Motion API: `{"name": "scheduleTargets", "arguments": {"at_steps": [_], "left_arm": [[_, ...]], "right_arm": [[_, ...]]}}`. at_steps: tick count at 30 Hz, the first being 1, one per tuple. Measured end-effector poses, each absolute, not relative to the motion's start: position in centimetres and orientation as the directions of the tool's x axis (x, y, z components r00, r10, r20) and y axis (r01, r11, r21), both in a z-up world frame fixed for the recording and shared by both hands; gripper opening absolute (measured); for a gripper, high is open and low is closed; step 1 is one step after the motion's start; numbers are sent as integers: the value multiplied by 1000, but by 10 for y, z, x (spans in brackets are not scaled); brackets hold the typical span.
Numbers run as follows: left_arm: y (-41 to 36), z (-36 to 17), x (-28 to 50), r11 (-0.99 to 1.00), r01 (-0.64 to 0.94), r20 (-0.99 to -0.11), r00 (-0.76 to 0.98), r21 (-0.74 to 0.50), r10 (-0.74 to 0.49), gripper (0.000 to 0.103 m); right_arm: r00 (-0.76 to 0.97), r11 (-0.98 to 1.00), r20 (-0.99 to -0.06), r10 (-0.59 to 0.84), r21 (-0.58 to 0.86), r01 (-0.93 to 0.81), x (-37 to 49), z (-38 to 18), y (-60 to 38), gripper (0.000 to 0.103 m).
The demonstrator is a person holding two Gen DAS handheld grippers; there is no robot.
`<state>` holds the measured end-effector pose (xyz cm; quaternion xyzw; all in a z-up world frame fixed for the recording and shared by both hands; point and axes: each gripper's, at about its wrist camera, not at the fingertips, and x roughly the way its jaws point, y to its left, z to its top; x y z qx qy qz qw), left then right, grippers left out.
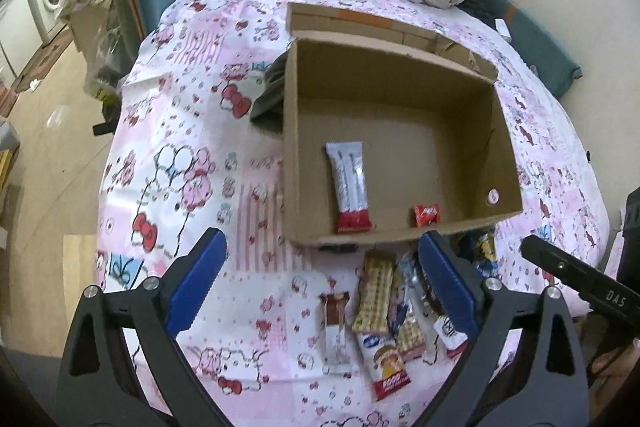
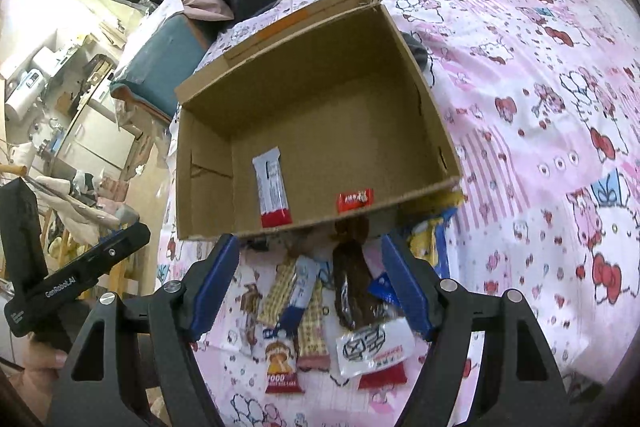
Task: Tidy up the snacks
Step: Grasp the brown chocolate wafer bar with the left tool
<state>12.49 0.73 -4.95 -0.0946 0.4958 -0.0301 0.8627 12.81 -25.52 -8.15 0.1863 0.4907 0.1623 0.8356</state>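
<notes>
Inside brown cardboard box [image 1: 404,75], white-red bar [image 1: 349,187], red candy [image 1: 426,215]

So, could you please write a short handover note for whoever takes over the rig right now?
Left tongs: open, empty, above the snack pile.
Right tongs: open, empty, above the same pile.
Box: open on the pink bedsheet. Inside, near its front wall, lie a white-and-red bar and a small red candy.
Pile: several wrapped snacks on the sheet just in front of the box, between the fingers of both tongs; a yellow-and-blue pack lies by the box's front corner.
Done: two snacks boxed.
Left: pick up the remaining snacks and place them in the box.
</notes>
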Motion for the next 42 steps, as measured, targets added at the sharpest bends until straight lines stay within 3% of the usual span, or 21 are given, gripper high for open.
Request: {"name": "scheduleTargets", "arguments": {"at_steps": [15,26,29,30,31,42], "left_arm": [[31,-96,105,967,-186,-935,339,-173,-102,93],[-11,-163,117,979,-89,-976,138,-184,-171,57],[-20,-179,119,989,-59,-986,101,-137,-130,36],[-19,-183,119,989,-72,-988,85,-131,-125,17],[-18,-184,119,988,-82,-989,78,-129,-123,11],[-3,-145,110,980,-119,-981,131,-162,-146,11]], "right_arm": [[328,844,-827,457,520,134,119,-130,-268,76],[342,821,-821,458,538,192,122,-132,-284,76],[345,813,-821,456,542,214,122,-134,-289,76],[344,809,-820,459,545,221,122,-135,-290,76],[341,807,-820,460,547,226,122,-136,-291,76],[325,781,-812,485,569,258,124,-142,-298,76]]}}
